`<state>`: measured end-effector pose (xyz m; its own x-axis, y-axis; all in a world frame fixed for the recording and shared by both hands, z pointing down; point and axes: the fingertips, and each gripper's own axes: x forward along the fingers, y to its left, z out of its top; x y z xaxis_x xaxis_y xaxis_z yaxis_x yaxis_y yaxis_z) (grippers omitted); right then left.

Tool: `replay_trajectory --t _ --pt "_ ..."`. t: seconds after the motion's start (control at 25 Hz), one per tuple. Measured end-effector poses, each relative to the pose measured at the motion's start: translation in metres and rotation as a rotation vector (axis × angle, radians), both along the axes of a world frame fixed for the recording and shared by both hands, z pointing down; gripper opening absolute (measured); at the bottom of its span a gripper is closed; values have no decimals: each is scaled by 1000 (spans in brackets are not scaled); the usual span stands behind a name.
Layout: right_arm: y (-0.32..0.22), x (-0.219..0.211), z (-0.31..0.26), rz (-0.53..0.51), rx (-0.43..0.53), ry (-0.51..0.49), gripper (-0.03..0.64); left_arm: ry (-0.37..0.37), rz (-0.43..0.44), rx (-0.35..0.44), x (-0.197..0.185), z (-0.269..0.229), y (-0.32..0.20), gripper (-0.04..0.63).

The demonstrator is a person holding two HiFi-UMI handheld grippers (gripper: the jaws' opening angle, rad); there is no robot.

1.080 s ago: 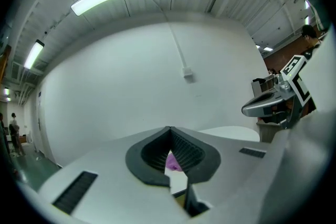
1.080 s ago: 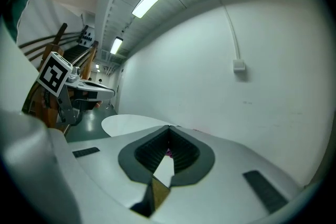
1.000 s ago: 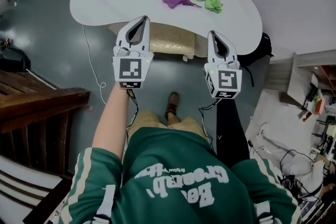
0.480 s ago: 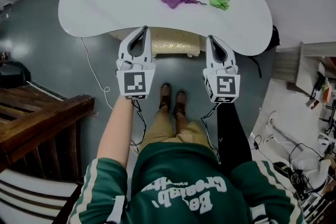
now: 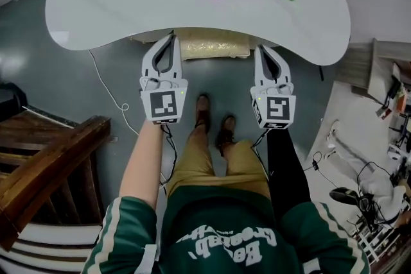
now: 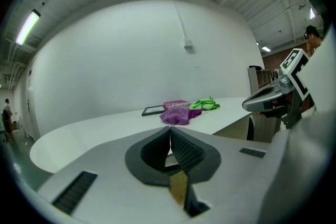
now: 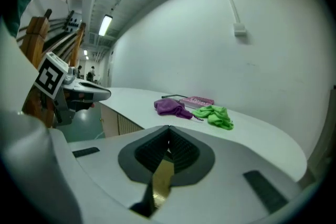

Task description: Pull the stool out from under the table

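- Head view: the left gripper [image 5: 171, 36] and right gripper [image 5: 260, 48] hung by the table [image 5: 115, 3]; the stool [image 5: 215, 47] sat under it.
- Left gripper view: fingers [image 6: 186, 149] pressed together, holding nothing.
- Right gripper view: fingers [image 7: 182, 148] pressed together, empty.

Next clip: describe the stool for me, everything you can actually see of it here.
The stool shows only as a pale beige, mottled strip with a rounded front edge; the rest is hidden under the white table. It is tucked in, its legs out of sight. The shut left gripper and right gripper flank it from above, neither touching it.
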<state>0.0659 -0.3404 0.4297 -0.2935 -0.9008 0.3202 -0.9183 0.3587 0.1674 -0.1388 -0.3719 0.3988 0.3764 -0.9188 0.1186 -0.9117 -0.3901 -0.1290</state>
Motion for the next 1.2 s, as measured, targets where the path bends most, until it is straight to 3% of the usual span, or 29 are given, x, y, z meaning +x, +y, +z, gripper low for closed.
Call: replay_trajectory --t 0.08,0.44,0.68,0.72,0.8,0.88,1.2 --pt "0 2 20 9 -9 38 8 -3 5 -19 1 23 0 15" --pt "8 31 137 21 -71 -14 30 -2 -31 -97 -3 149 18 15" --pt "20 56 239 -1 -132 -33 105 -27 -13 -147 1 249 35 17" --pt "21 58 256 -4 -146 -33 112 -28 -19 -154 -1 264 37 34" --pt "24 61 285 -5 -170 -36 135 -32 -24 -184 -4 290 42 172" --pt "28 63 309 0 -191 -43 174 -32 -24 -212 -9 314 47 220" --pt "16 82 392 48 -256 -83 232 -28 -45 -287 -25 392 43 249"
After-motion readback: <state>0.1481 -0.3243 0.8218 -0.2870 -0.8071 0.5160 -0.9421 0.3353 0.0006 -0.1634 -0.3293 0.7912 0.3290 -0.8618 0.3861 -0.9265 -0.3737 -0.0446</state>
